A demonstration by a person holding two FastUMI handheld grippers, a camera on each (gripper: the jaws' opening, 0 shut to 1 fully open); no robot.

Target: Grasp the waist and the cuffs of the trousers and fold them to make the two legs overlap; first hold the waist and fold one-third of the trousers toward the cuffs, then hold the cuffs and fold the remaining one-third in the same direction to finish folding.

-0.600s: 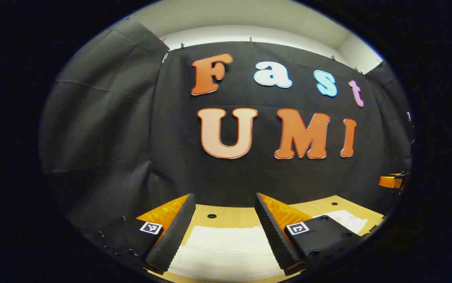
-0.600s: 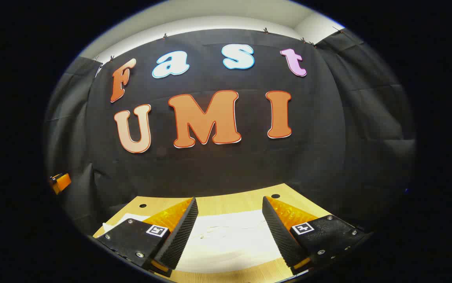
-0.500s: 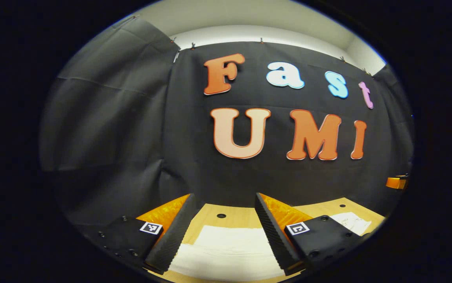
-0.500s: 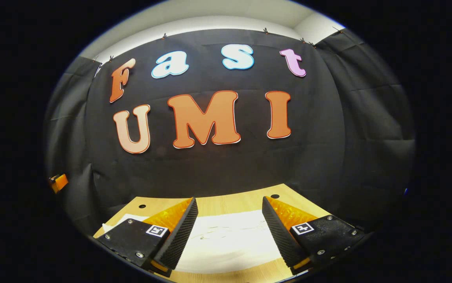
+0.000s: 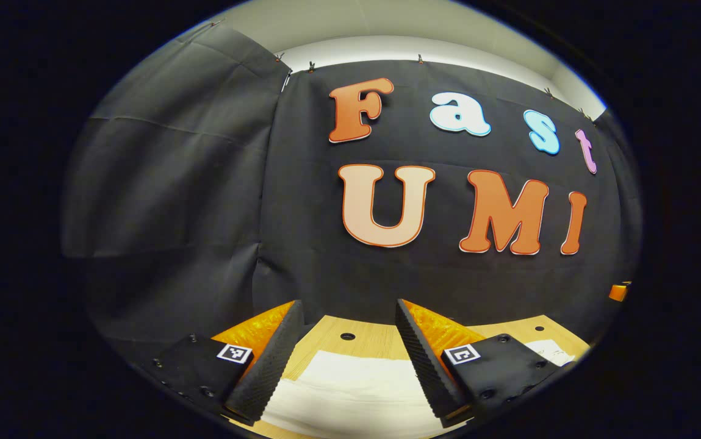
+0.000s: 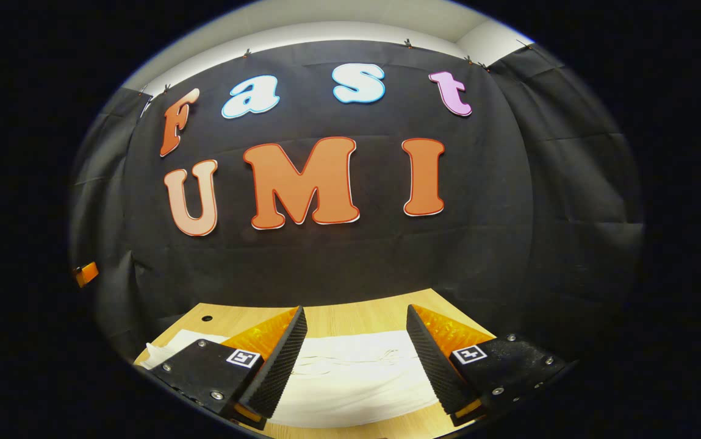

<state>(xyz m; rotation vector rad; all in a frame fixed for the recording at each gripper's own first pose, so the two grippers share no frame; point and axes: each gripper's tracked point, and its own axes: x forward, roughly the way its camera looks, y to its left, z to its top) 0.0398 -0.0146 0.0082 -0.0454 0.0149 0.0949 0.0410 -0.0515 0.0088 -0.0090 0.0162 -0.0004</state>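
Trousers (image 5: 350, 390), white, lie flat on the wooden counter (image 5: 374, 336), below and just ahead of both claws. The left claw (image 5: 345, 360) has its fingers spread apart with nothing between them, hovering over the cloth. The right claw (image 6: 356, 363) is likewise spread wide above the trousers, where a thin drawstring (image 6: 350, 356) lies between its fingers.

I read both views as sharp and evenly lit from overhead. The white trousers (image 5: 350, 390) nearly overexpose against the wooden table (image 6: 356, 317). Above the table, the black cloth wall (image 6: 509, 201) dims and bows toward each view's edge.
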